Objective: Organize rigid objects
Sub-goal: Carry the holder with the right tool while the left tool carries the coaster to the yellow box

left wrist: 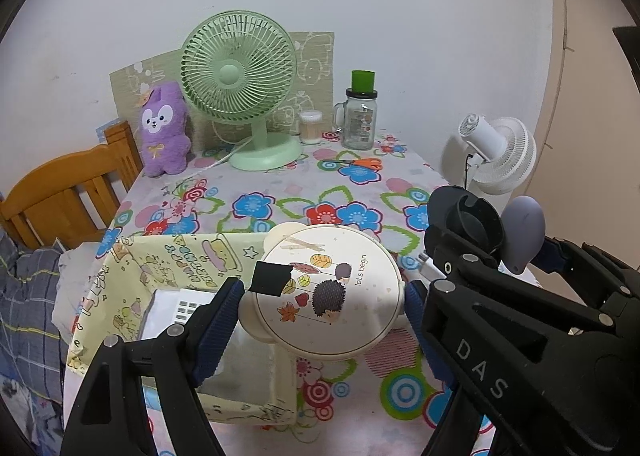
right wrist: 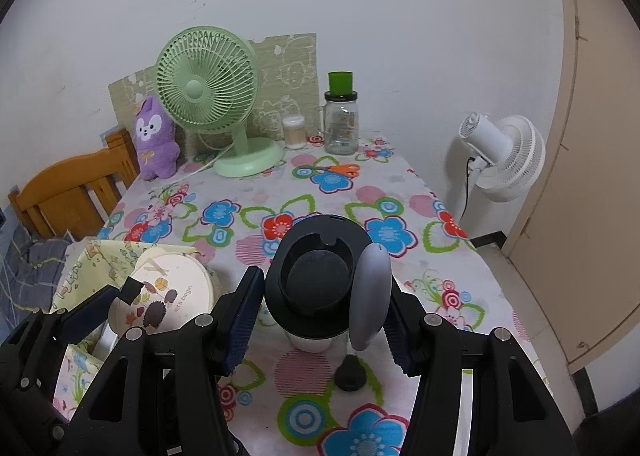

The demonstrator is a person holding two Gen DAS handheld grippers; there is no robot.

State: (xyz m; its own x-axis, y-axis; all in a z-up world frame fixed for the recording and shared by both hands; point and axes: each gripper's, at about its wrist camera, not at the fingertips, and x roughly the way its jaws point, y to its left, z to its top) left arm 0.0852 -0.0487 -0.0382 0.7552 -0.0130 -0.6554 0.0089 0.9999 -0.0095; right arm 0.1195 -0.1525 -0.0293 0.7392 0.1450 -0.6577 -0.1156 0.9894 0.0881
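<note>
Clamped on a round cream box (left wrist: 328,292), the left claw (left wrist: 324,298) shows its blue pads (left wrist: 219,326) pressing both sides of the box, whose lid carries a hedgehog picture and a scrap of black tape. It is held up over the near right corner of a yellow cloth bin (left wrist: 160,268), and a white keypad gadget (left wrist: 180,306) lies inside that bin. At the right edge of this left wrist view the other claw's black frame crosses in, carrying a dark cup (left wrist: 468,217) and a grey mouse (left wrist: 524,232). A green fan (left wrist: 240,91), a purple plush toy (left wrist: 164,127), a glass jar (left wrist: 360,117) with a green cap and orange scissors (left wrist: 360,163) sit further back on the flowered tablecloth (left wrist: 280,191).

From the right wrist view, the right claw (right wrist: 320,316) is closed on the dark cup (right wrist: 316,276) and the grey mouse (right wrist: 370,292) together, side by side between its pads (right wrist: 244,316), mouse on the right. They hang above the tablecloth (right wrist: 400,199), with a small black knob (right wrist: 350,374) lying on the cloth beneath. At lower left the round box (right wrist: 164,296) shows in the left claw, over the yellow bin (right wrist: 80,280). A white fan (right wrist: 504,155) stands beyond the table's right edge.
</note>
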